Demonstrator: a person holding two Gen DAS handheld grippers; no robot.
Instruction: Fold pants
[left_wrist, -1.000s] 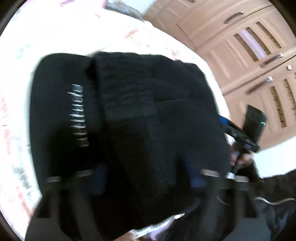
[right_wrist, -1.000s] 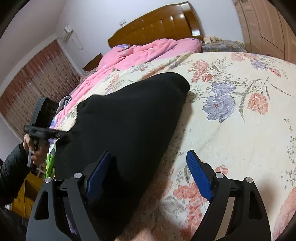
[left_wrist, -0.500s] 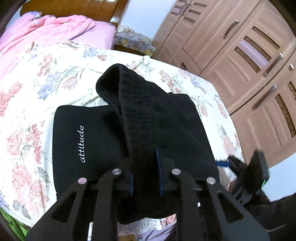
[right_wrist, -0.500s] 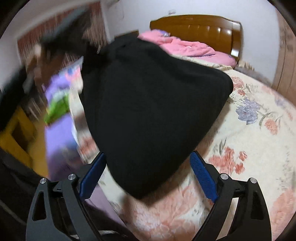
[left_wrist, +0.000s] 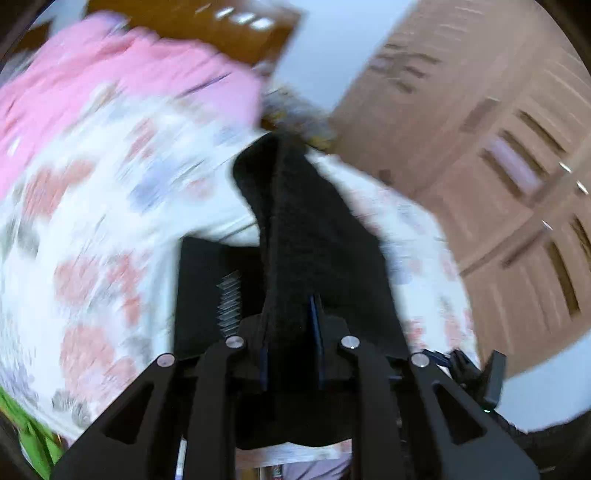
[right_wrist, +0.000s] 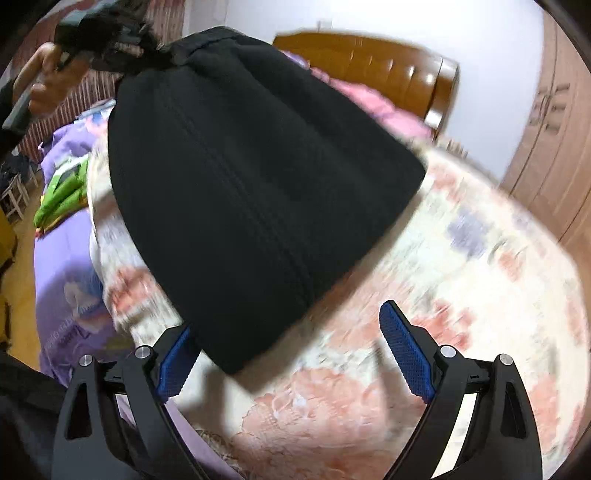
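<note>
left gripper (left_wrist: 290, 354) pinching black pants (left_wrist: 314, 240), right gripper (right_wrist: 291, 354) agape — empty

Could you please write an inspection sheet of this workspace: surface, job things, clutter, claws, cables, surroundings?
Surface: bed with floral cover; purple sheet at its edge.
Job's things: black pants, one end lifted, the rest lying on the bed.
Clutter: pink quilt near the headboard; green item beside the bed.
Claws: left claw shut on a bunched band of the pants, having just closed; right claw open, having just been opening, pants edge between its jaws, not pressed.
Cables: nothing seen.
Surroundings: wooden headboard, wardrobe doors.
</note>
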